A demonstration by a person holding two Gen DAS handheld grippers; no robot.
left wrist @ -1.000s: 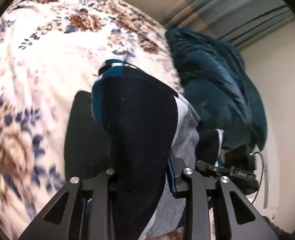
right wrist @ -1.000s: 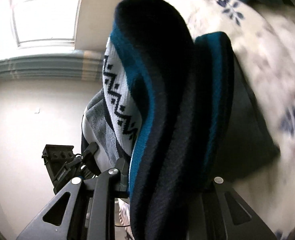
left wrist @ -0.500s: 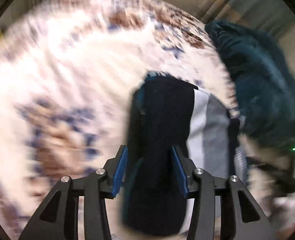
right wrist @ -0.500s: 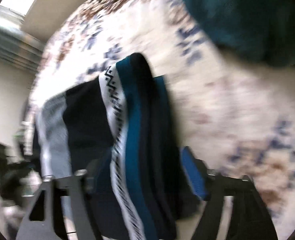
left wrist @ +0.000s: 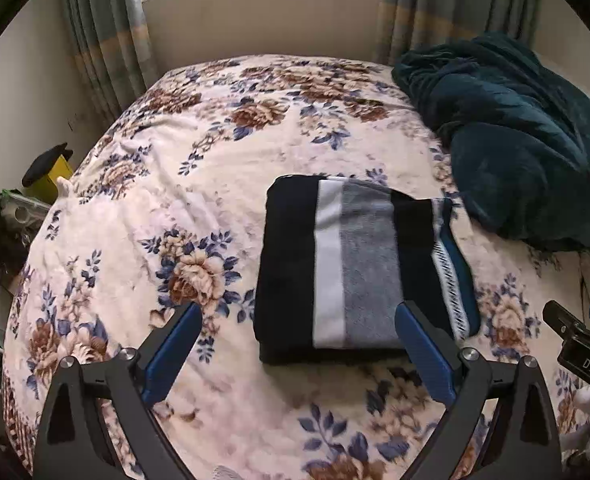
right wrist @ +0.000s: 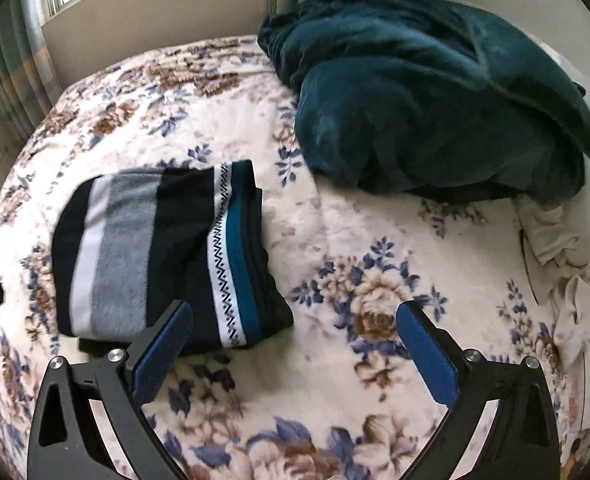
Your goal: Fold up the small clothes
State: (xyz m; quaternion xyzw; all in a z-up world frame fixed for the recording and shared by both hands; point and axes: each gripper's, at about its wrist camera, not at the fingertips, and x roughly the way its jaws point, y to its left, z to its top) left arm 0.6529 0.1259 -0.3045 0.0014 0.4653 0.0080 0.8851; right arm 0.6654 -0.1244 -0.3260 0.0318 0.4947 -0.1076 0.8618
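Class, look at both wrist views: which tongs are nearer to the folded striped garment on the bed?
Left. The left tongs sit open right in front of the folded striped garment, framing its near edge. The right tongs hang open off its right side, mostly over the floral bedspread.

Striped navy-grey-white garment (left wrist: 355, 264), floral bedspread (left wrist: 215, 160), seemingly teal blanket (right wrist: 435, 92)

Home bedroom: floral bedspread (left wrist: 223, 152), window curtains (left wrist: 99, 32).
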